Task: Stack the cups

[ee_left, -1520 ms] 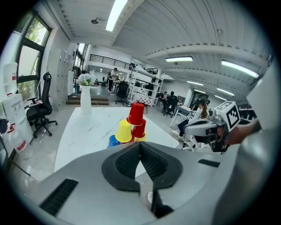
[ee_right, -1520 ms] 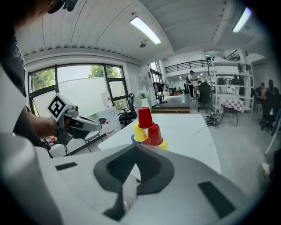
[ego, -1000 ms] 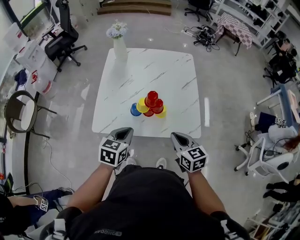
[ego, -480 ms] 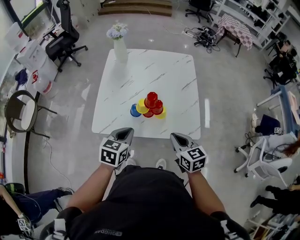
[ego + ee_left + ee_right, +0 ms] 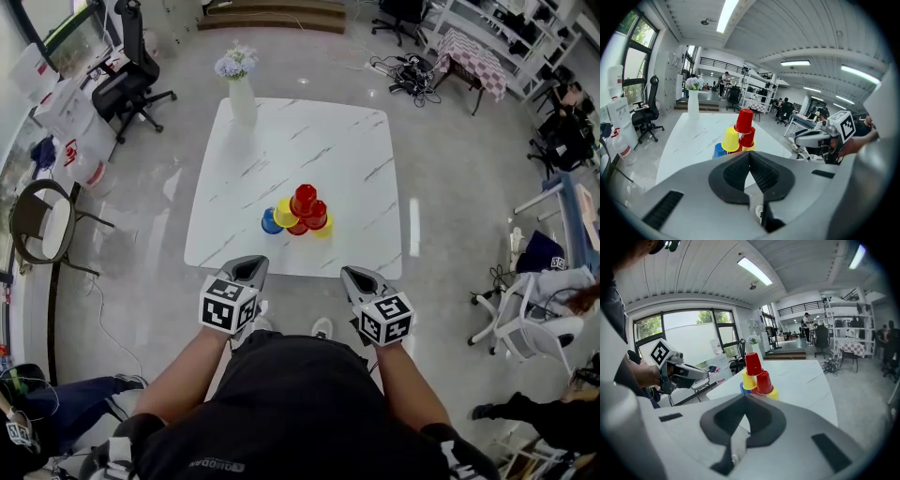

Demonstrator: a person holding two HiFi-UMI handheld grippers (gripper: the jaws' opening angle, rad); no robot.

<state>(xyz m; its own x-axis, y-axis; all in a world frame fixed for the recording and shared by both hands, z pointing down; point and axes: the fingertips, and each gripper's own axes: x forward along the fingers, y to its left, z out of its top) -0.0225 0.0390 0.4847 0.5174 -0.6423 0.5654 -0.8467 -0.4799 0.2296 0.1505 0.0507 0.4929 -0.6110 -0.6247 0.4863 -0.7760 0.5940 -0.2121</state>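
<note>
R gripper [image 5: 745,396] shut, empty; cup pyramid [image 5: 757,376] on table [image 5: 808,378] ahead.

The table [image 5: 328,141] is square, white with grey veining. It stands on the floor [image 5: 450,169] directly ahead of the left gripper [image 5: 247,270] and the right gripper [image 5: 353,276]. A cup stack [image 5: 298,214] rests on the table near the edge closest to the grippers, ahead of the gap between them. Its bottom row touches the tabletop: a blue cup [image 5: 270,222] on the left gripper's side, a yellow cup [image 5: 324,229] on the right gripper's side, and a red cup [image 5: 296,228] between them. A white vase [image 5: 242,97] with flowers stands at the far corner, well beyond the left gripper.
</note>
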